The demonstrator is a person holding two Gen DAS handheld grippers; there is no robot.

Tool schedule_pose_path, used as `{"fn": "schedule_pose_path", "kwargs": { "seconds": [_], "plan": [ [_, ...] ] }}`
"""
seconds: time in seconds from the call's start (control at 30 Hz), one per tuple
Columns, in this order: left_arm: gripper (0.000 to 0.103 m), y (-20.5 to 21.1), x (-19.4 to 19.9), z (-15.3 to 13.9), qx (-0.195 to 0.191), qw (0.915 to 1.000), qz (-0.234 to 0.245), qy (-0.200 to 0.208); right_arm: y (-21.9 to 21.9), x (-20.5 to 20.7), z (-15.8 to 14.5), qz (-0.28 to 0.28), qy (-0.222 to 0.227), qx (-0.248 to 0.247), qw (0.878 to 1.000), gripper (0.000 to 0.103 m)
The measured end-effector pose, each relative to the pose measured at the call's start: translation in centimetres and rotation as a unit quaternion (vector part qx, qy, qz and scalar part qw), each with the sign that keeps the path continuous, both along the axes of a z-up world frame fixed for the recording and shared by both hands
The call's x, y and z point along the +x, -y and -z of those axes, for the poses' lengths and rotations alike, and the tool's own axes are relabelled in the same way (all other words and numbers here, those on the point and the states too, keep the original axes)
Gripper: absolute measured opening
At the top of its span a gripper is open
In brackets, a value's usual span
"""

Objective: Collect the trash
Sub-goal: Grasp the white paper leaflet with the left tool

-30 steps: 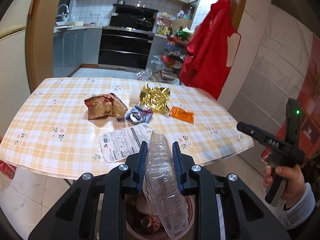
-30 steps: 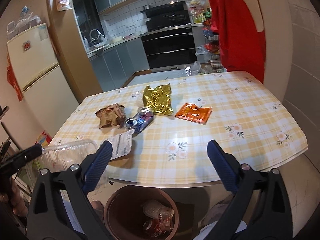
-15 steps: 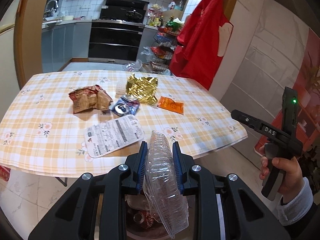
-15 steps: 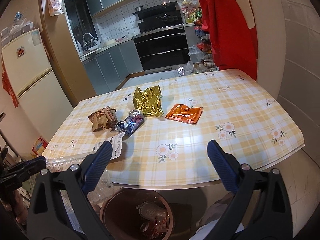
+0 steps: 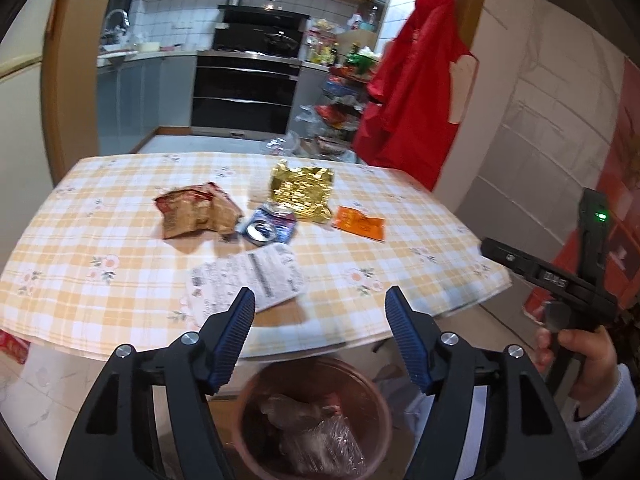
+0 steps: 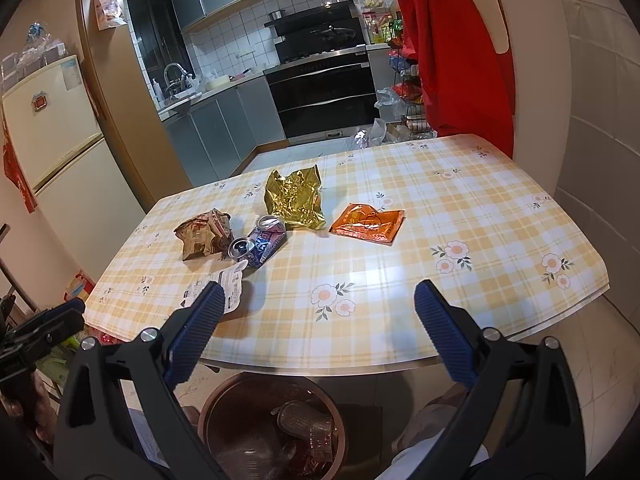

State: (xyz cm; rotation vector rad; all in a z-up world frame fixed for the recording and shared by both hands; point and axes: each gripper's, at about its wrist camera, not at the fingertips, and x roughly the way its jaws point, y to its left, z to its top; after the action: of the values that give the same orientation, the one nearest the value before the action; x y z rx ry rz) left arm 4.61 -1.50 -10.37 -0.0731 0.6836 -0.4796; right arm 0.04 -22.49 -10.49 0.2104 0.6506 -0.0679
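Left tool (image 5: 320, 312) with jaws spreading apart and nothing between the blue pads; clear plastic bottle, clamped there a moment ago, now gone from the grip and lying crumpled inside the brown bin (image 5: 312, 420) directly below. Right tool (image 6: 320, 328) hanging wide open and empty as well, gripped by a hand (image 5: 576, 360) off to the side, pointed over the same bin (image 6: 272, 424), where the bottle shows among other scraps. Judged from that: one piece of trash delivered, both tools free for the next pick. Beyond the bin, near edge of the checked tabletop (image 5: 100, 304), and on it, closest, a white printed label (image 5: 248, 280) lying flat just behind the left tool's pads, likely the easiest next target though thin and hard to pinch off a flat surface. Farther back, a crushed blue can (image 5: 270, 229) on its side, touching a crumpled brown snack wrapper (image 5: 196, 214) to its left. Behind the can, a gold foil bag (image 5: 302, 190), and to its right, slightly apart, a flat orange sachet (image 5: 360, 224). Five pieces left on the tabletop, so the task well short of finished. Past the table, kitchen cabinets, a dark oven and a red garment hanging at the doorway.
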Motion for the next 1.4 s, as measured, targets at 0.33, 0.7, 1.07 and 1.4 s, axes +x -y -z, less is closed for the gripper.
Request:
{"fn": "schedule_pose_path", "kwargs": {
  "seconds": [0.33, 0.7, 1.07, 1.4],
  "plan": [
    [0.066, -0.2, 2.6, 2.0, 0.041, 0.9990, -0.019, 0.001, 0.9, 0.8, 1.2, 0.005, -0.013, 0.003, 1.000, 0.094],
    [0.066, 5.3, 7.8, 9.8, 0.172, 0.9847, 0.026, -0.003, 4.0, 3.4, 4.0, 0.032, -0.038, 0.010, 0.999, 0.094],
    [0.066, 7.3, 13.0, 16.6, 0.296, 0.9538, 0.049, -0.004, 6.5, 7.7, 8.2, 0.043, -0.079, 0.012, 0.996, 0.094],
    [0.054, 6.4, 14.5, 17.4, 0.298, 0.9535, 0.047, 0.001, 5.8, 12.1, 9.4, 0.014, -0.096, -0.032, 0.995, 0.094]
  ]
}}
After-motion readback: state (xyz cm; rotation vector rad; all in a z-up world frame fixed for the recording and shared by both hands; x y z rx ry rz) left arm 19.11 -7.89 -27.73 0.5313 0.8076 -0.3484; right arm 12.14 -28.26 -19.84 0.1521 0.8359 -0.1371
